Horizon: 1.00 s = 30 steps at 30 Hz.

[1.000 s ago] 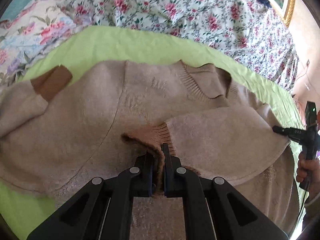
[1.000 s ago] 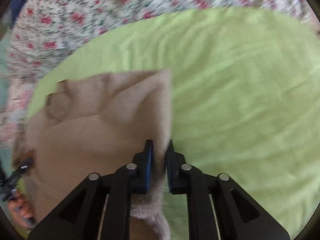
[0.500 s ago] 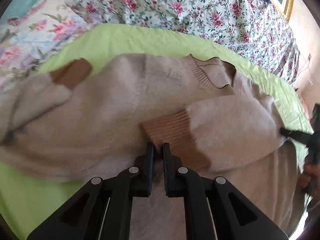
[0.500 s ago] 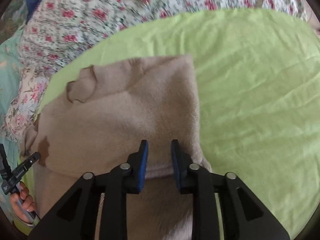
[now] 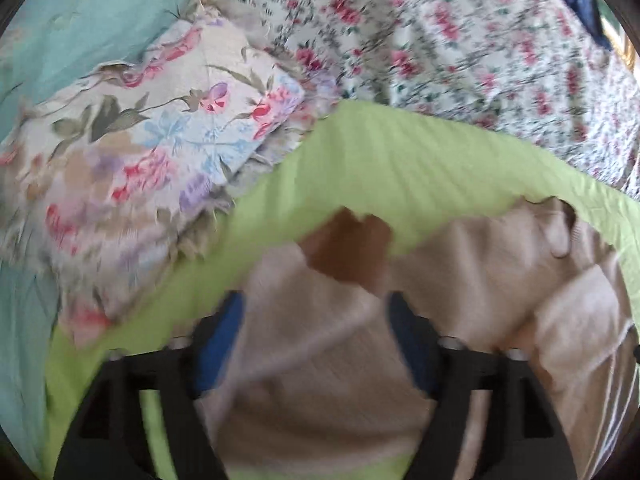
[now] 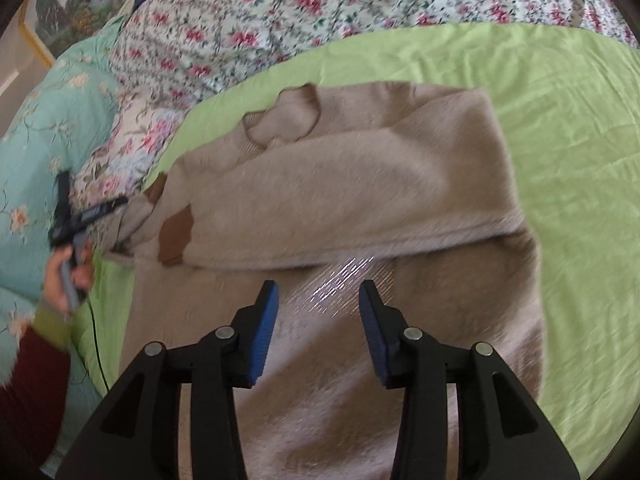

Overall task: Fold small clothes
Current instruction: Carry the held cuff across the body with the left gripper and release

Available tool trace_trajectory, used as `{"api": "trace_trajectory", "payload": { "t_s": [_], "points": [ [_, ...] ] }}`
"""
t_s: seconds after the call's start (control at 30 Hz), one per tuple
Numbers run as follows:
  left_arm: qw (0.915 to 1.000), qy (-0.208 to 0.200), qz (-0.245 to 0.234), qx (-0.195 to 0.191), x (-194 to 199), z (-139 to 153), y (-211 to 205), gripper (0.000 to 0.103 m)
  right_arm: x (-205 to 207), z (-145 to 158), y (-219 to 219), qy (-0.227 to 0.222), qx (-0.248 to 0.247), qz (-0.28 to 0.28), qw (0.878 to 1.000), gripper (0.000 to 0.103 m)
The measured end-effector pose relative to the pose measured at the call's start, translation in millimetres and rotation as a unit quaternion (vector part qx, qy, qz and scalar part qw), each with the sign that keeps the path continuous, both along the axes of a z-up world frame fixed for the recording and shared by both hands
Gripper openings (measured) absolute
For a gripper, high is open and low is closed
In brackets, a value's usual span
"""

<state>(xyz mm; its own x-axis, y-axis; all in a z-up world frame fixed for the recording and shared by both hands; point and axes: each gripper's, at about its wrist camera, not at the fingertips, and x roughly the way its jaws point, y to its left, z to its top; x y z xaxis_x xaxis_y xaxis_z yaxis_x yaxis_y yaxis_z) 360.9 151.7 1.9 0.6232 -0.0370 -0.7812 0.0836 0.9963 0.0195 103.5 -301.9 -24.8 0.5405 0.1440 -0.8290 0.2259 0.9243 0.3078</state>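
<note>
Floral bedding lies beyond a green sheet, where the beige sweater is spread, one brown-cuffed sleeve folded across its chest. Both claws hover above it, gripping nothing: left gripper opening wide, right gripper opening, about halfway.

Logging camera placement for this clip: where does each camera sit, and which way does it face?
Left wrist: on the left gripper, tilted down at the beige knitted sweater with brown cuffs on the lime-green sheet; its opening jaws show, nothing pinched.
Right wrist: on the right gripper, angled down over the sweater; its opening jaws show, clear of the knit, plus the left hand holding its gripper.
Shared: sweater, sheet, floral bedding.
</note>
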Motion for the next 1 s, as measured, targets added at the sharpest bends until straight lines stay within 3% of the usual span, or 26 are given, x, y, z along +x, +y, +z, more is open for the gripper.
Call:
{"api": "trace_trajectory", "payload": {
  "t_s": [0.13,0.2,0.23,0.27,0.3,0.33,0.47,0.6,0.7,0.87,1.0],
  "points": [
    [0.9976,0.062,-0.023,0.02,45.2,-25.2,18.7,0.09,0.4,-7.5,6.1,0.008,0.003,0.005,1.0,0.044],
    [0.9952,0.093,-0.03,0.012,56.6,-40.6,26.1,0.084,1.4,-11.0,7.9,0.012,0.006,0.003,1.0,0.044],
    [0.9942,0.103,-0.03,0.011,59.4,-46.7,29.2,0.063,1.7,-12.4,8.6,0.013,0.007,0.003,1.0,0.044],
    [0.9929,0.114,-0.033,0.005,61.2,-53.3,32.2,0.025,1.8,-13.0,10.0,0.014,0.009,0.004,1.0,0.044],
    [0.9918,0.122,-0.038,-0.008,60.6,-57.6,34.7,0.01,1.7,-13.0,10.7,0.013,0.01,0.005,1.0,0.044],
    [0.9922,0.116,-0.04,-0.02,56.0,-57.2,36.1,0.007,1.3,-12.3,11.7,0.011,0.011,0.005,1.0,0.044],
    [0.9974,0.052,-0.045,-0.02,17.8,-35.4,24.5,0.005,-1.3,-2.9,15.0,-0.006,0.013,0.006,1.0,0.044],
    [0.9963,-0.023,-0.048,-0.068,-33.2,2.3,1.6,0.005,-6.5,6.8,15.5,-0.023,0.015,0.001,1.0,0.044],
    [0.9901,-0.059,-0.059,-0.113,-63.8,23.5,-27.5,0.005,-11.7,9.5,13.2,-0.028,0.021,-0.004,0.999,0.044],
    [0.9745,-0.098,-0.111,-0.169,-93.5,45.6,-115.7,0.005,-22.6,11.6,-1.5,-0.034,0.024,-0.027,0.999,0.044],
    [0.9617,-0.112,-0.174,-0.179,-104.2,47.9,-194.6,0.005,-30.6,10.9,-17.4,-0.039,0.028,-0.051,0.998,0.044]
  ]
}}
